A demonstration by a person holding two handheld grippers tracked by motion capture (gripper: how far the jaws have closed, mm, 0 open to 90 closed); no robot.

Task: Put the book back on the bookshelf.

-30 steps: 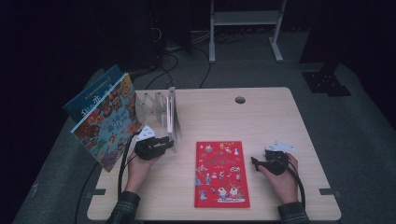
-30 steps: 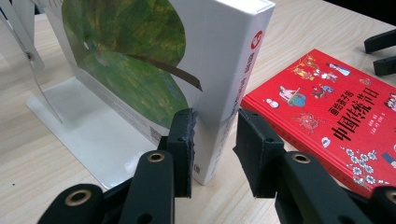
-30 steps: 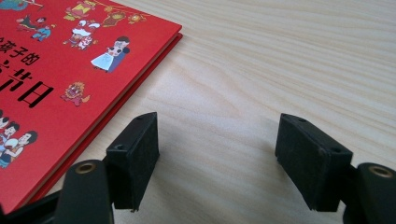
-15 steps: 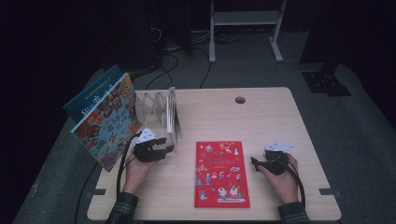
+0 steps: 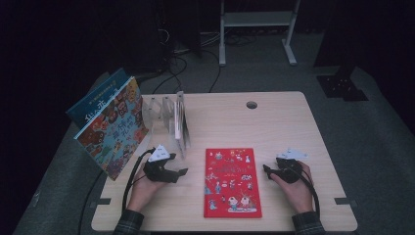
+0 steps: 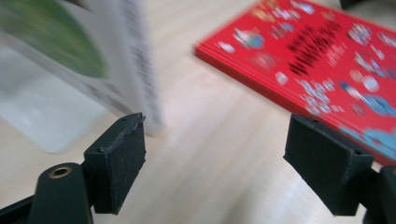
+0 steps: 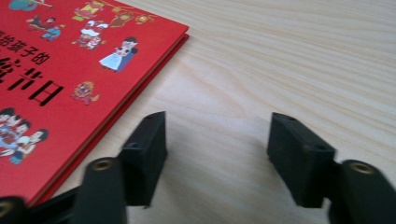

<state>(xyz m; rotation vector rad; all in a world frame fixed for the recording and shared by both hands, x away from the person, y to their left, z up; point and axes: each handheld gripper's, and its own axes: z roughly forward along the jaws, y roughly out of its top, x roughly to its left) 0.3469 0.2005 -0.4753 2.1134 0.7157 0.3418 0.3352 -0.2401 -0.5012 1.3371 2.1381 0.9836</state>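
A red picture book (image 5: 232, 182) lies flat on the wooden table (image 5: 274, 122), front centre. My left gripper (image 5: 183, 172) hovers just left of it, below the clear rack (image 5: 164, 115) that holds an upright white book (image 5: 181, 122). Its jaws have just been opening and stand open, with nothing between them. In the left gripper view, the left gripper (image 6: 219, 163) frames bare table, with the white book (image 6: 140, 70) on the left and the red book (image 6: 327, 60) on the right. My right gripper (image 5: 266, 170) sits right of the red book. In the right gripper view, the right gripper (image 7: 217, 154) has closed a little and is open over bare wood beside the red book (image 7: 70, 70).
Two large colourful books (image 5: 115, 129) lean over the table's left edge beside the rack. A cable hole (image 5: 251, 105) is at the back centre. A white metal stand (image 5: 257, 19) is on the dark floor behind the table.
My left hand has drawn back from the rack toward the person and slightly right, and its jaws have opened. The right hand has stayed put.
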